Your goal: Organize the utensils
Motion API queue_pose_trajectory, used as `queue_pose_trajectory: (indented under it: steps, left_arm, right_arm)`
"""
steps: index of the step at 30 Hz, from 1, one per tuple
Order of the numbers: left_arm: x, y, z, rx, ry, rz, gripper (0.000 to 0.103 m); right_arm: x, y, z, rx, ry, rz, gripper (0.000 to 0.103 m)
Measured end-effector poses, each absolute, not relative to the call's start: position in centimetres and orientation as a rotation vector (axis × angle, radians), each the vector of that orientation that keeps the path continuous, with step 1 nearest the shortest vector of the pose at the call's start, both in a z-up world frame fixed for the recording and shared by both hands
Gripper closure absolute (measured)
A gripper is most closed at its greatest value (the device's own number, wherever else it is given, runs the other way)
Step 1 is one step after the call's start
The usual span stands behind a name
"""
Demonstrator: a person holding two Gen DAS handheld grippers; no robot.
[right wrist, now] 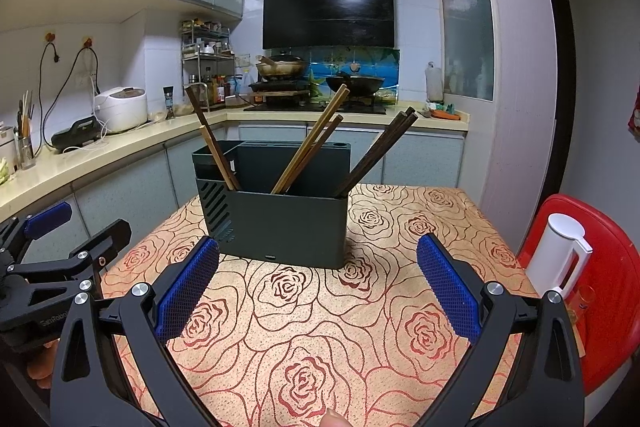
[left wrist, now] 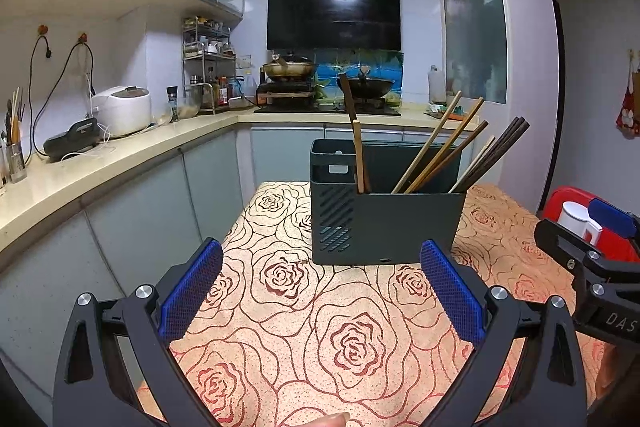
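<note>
Kitchen setting: rose-patterned tablecloth [right wrist: 304, 331] on a small table, worktop and stove well behind.

Your left gripper [left wrist: 320, 291] hovers low over the cloth, jaws spread wide, nothing between the blue pads [left wrist: 192, 291]. Your right gripper [right wrist: 318, 287] sits just beside it to the right, likewise spread and empty.

Straight ahead of both, near but not touching: dark utensil holder [right wrist: 280, 223], upright on the cloth. Chopsticks already stand in it in three loose groups: a pair at its left end [right wrist: 214, 147], light wooden ones mid-box [right wrist: 310, 143], dark ones at the right end [right wrist: 376, 155]. All lean at different angles. No loose utensils show on the cloth.

Judgement: sorting looks largely done, or you are between picks; which, the views don't settle.

Next move, if tidying continues: reach forward over the holder's front wall, close on one leaning shaft near its upper end. Thin and round, so it will likely roll in the pads; pinch squarely.

Beyond the right gripper: white jug [right wrist: 558, 251] on a red stool [right wrist: 612, 287].
</note>
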State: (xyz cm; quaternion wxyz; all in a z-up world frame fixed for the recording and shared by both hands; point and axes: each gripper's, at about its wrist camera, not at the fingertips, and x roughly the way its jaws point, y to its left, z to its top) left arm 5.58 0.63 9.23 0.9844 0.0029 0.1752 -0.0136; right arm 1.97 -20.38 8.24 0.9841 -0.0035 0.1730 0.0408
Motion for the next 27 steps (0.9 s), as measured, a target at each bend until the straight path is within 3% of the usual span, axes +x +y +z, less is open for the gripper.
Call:
queue_pose_trajectory:
  steps: [27]
  left_arm:
    - [5.76, 0.52, 8.85, 0.005, 0.369, -0.031, 0.007]
  right_arm:
    - [2.06, -20.3, 8.34, -0.007, 0.351, 0.083, 0.007]
